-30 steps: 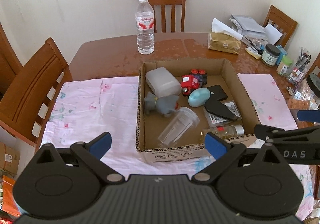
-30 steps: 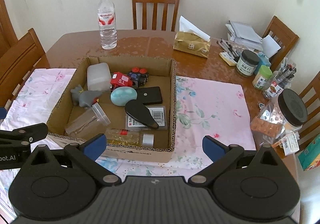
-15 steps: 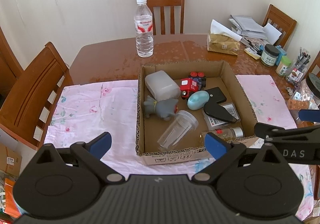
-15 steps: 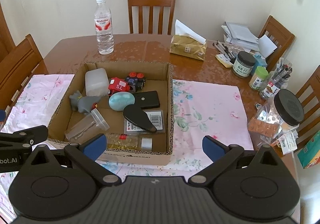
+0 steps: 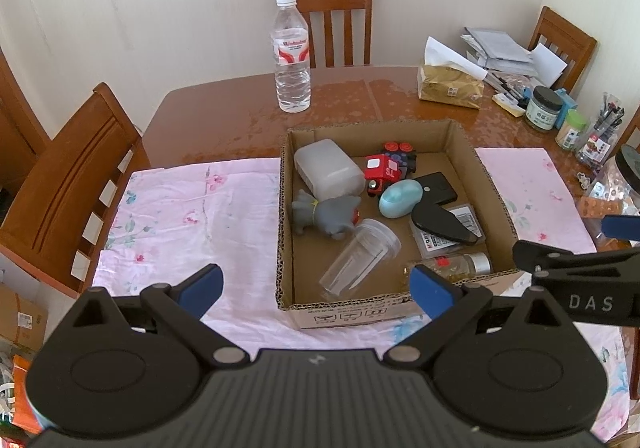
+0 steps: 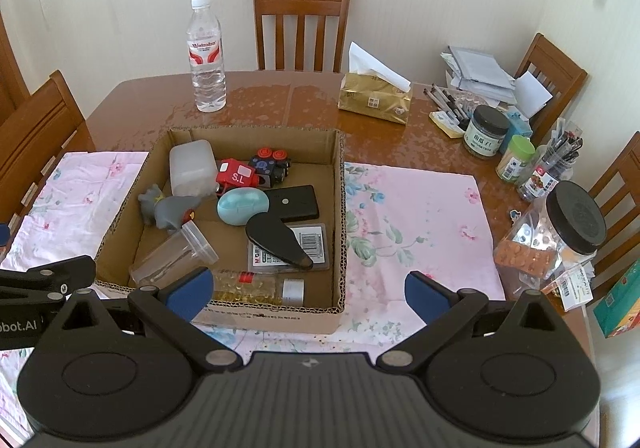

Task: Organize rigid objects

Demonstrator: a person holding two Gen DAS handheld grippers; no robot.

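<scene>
Nearest the cameras, the left gripper (image 5: pixel 316 284) and the right gripper (image 6: pixel 308 290) both hang above the near table edge with their blue-padded fingers spread wide and nothing between them. Just beyond sits the shallow brown cardboard box (image 5: pixel 352 314) on a pink floral cloth (image 5: pixel 192 216), and the rigid objects all lie inside it: a clear plastic cup on its side (image 5: pixel 360 258), a small glass bottle of yellow beads with a silver cap (image 6: pixel 256 286), a grey rubber animal toy (image 5: pixel 326 214), a black curved handle (image 6: pixel 276 240) across a barcoded packet, a pale blue egg-shaped case (image 6: pixel 242 206), a red toy truck (image 5: pixel 380 172) and a frosted white plastic tub (image 5: pixel 326 168).

That fits either a box just filled or one waiting to be emptied, so no pick is settled. Any grasp here would, I judge, go best from straight above, clear of the box walls.

The right view alone shows the black-lidded jar (image 6: pixel 560 236) fully and the bead bottle unobstructed; the left view shows more of the left cloth. Farthest stands a clear water bottle (image 5: pixel 292 60).
</scene>
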